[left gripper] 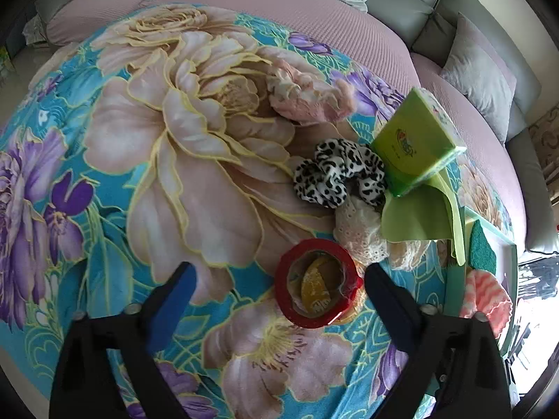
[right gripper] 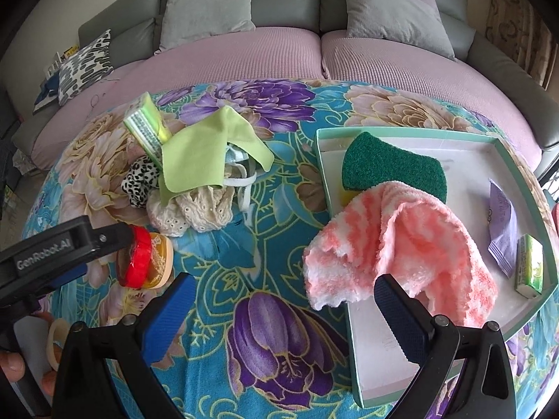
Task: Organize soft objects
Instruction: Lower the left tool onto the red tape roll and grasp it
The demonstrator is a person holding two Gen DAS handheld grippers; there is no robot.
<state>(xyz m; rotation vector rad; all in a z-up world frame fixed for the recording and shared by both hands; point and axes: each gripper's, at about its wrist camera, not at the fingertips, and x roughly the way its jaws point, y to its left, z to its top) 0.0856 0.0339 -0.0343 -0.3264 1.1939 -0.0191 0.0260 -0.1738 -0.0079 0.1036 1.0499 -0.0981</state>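
On the floral blanket [left gripper: 146, 181] my left gripper [left gripper: 279, 274] is open and points down around a red ring-shaped roll [left gripper: 316, 293] with an amber object in it; the roll lies close to the right finger, no pad pressing it. Beyond it are a cream lace scrunchie [left gripper: 360, 234], a leopard-print scrunchie [left gripper: 339, 174], a green cloth [left gripper: 415, 216], a green tissue pack [left gripper: 415, 146] and a pink fluffy piece [left gripper: 307, 97]. My right gripper [right gripper: 286, 284] is open and empty beside a pink-and-white fluffy cloth [right gripper: 401, 237] draped over the edge of the tray [right gripper: 401, 133].
In the tray lie a green sponge [right gripper: 394, 167], a purple sachet [right gripper: 503, 227] and a small green pack [right gripper: 531, 265]. A sofa with grey cushions [right gripper: 209, 3] curves behind the blanket. A person's hand [right gripper: 12, 363] shows at the lower left.
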